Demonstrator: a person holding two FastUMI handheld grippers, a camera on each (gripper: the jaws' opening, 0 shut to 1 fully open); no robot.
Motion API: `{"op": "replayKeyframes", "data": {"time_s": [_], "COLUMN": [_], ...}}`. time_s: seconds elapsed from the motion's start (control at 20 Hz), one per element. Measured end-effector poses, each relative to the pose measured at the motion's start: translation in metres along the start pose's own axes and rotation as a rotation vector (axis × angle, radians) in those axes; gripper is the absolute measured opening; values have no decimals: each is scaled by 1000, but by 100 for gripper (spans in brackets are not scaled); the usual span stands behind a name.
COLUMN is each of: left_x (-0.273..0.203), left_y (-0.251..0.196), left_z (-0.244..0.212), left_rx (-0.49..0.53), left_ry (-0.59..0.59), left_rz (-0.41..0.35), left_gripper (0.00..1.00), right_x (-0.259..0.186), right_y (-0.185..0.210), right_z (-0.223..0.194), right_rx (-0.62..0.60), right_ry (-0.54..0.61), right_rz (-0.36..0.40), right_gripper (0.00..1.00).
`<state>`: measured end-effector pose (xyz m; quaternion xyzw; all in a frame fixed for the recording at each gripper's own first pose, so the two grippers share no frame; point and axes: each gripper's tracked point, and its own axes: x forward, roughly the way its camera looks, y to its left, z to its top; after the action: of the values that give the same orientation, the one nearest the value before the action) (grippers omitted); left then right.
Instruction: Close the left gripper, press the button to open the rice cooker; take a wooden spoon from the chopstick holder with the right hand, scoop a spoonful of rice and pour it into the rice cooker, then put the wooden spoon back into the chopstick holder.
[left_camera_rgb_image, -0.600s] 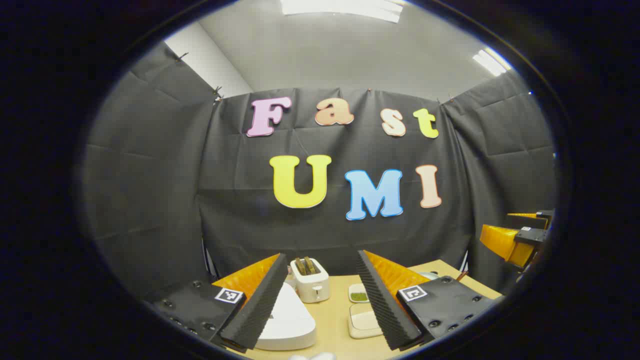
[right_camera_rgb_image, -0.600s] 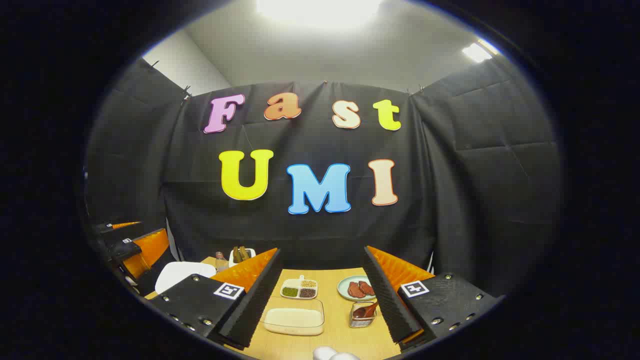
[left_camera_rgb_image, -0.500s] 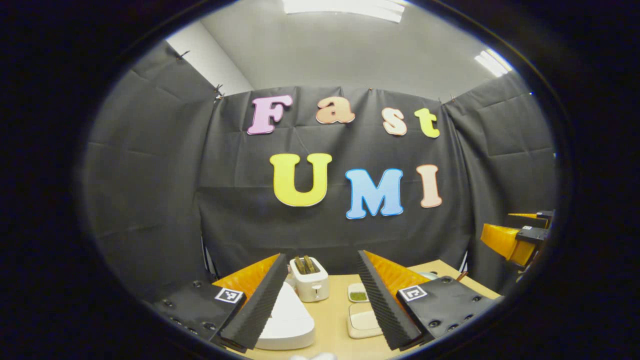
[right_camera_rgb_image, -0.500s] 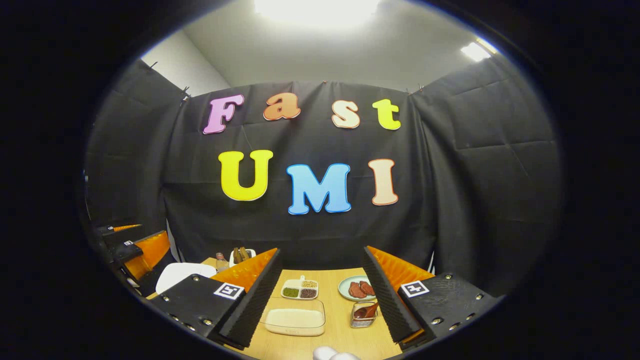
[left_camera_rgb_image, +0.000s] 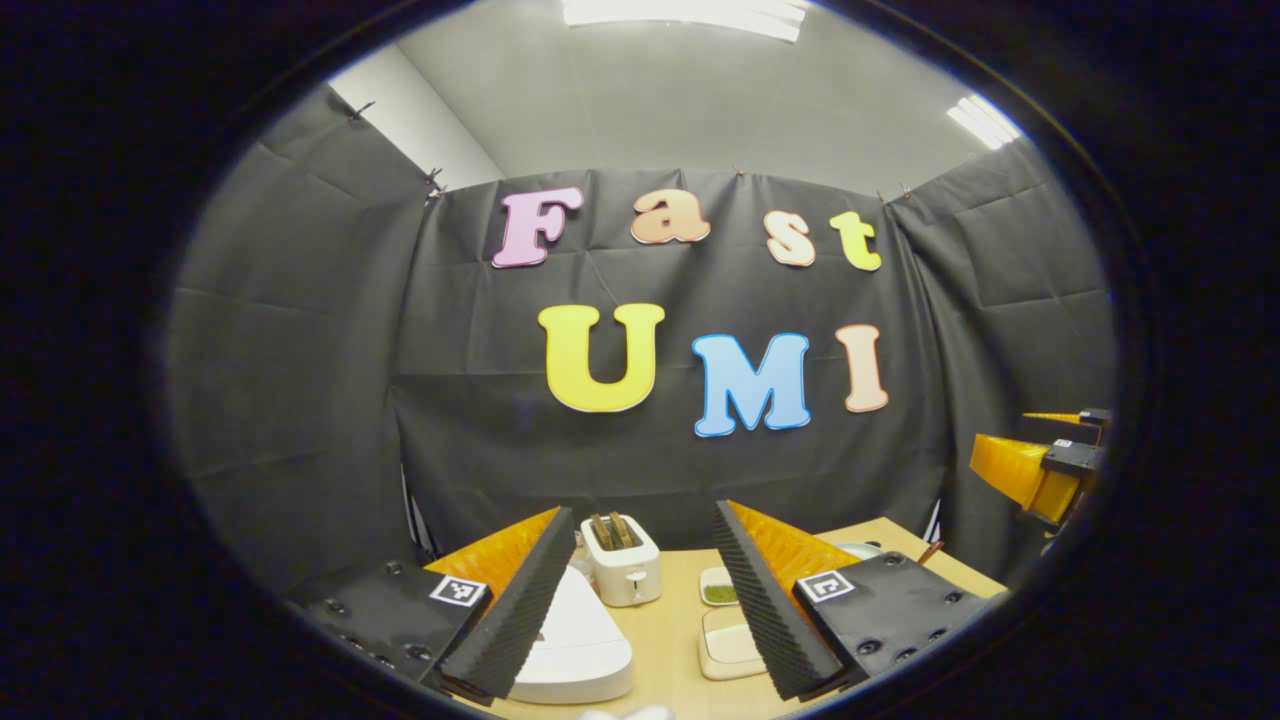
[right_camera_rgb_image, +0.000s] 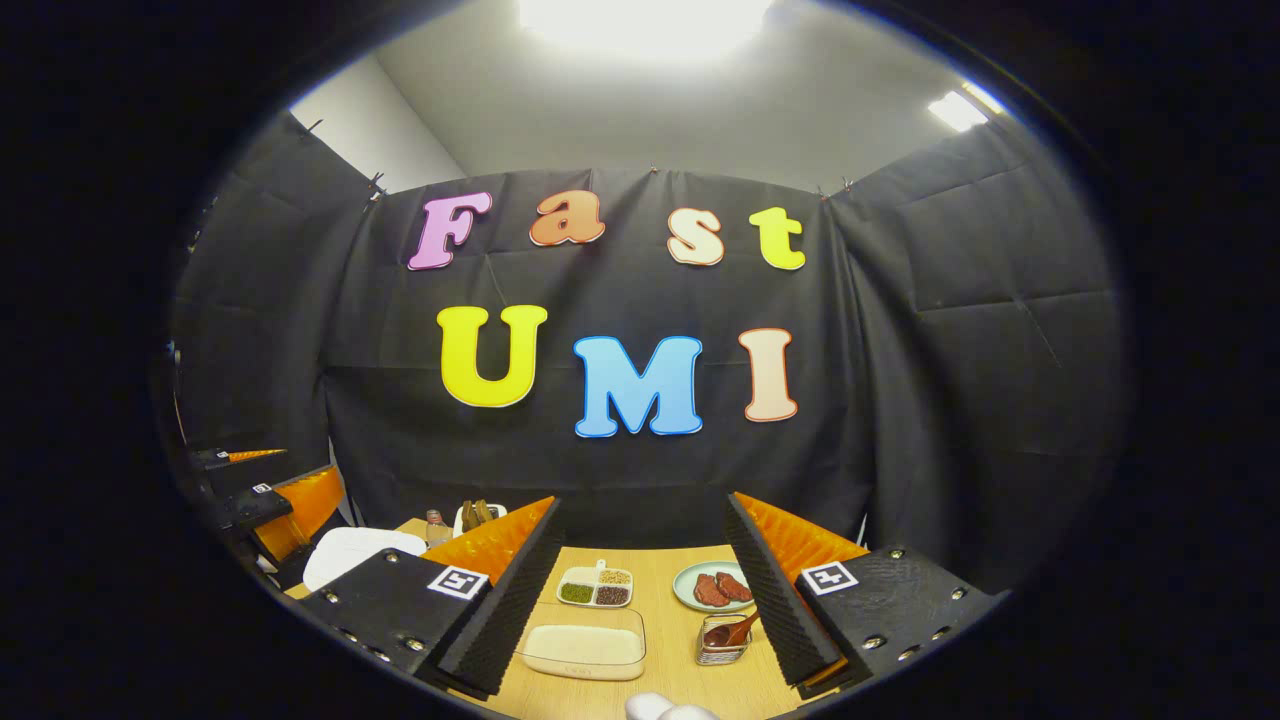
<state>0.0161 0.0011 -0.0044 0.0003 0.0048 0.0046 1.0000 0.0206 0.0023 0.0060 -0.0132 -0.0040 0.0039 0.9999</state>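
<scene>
**Rice cooker shut, both grippers held wide above the table**

The white rice cooker (left_camera_rgb_image: 575, 640) sits lid-down on the wooden table (left_camera_rgb_image: 665, 640), at its left end, partly behind the left gripper (left_camera_rgb_image: 640, 540), whose fingers stand wide apart with nothing between them. Compared with half a second ago, little has changed: both views have tilted slightly and the table items sit a touch lower in the right gripper view. The right gripper (right_camera_rgb_image: 640, 535) is likewise spread wide and empty. Between its fingers lie the clear rice container (right_camera_rgb_image: 583, 648) and, just right, the wire chopstick holder (right_camera_rgb_image: 722, 642) with the wooden spoon (right_camera_rgb_image: 733, 630) leaning in it. A toaster (left_camera_rgb_image: 622, 560) stands behind the cooker.
</scene>
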Motion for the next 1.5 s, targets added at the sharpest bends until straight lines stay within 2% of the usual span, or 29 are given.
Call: {"op": "replayKeyframes", "data": {"time_s": [0.8,1.05,1.2,1.25,1.3,1.5], "left_x": [15,19,19,20,24,47], "left_y": [13,10,28,25,31,72], "left_z": [3,-5,-16,-19,-22,-49], "left_rx": [20,7,10,-3,-15,-13], "left_ry": [-15,10,24,42,45,91], "left_rz": [41,9,68,48,61,154], "left_gripper": [98,46,15,9,9,7], "right_x": [8,7,6,6,6,6], "right_y": [-5,-4,-5,-4,-3,-3], "right_z": [-14,-16,-19,-20,-21,-26], "right_rx": [22,18,-2,-6,-14,-43], "right_ry": [42,46,54,57,62,88], "right_rz": [10,10,9,11,14,13], "right_gripper": [98,98,98,98,98,98]}}
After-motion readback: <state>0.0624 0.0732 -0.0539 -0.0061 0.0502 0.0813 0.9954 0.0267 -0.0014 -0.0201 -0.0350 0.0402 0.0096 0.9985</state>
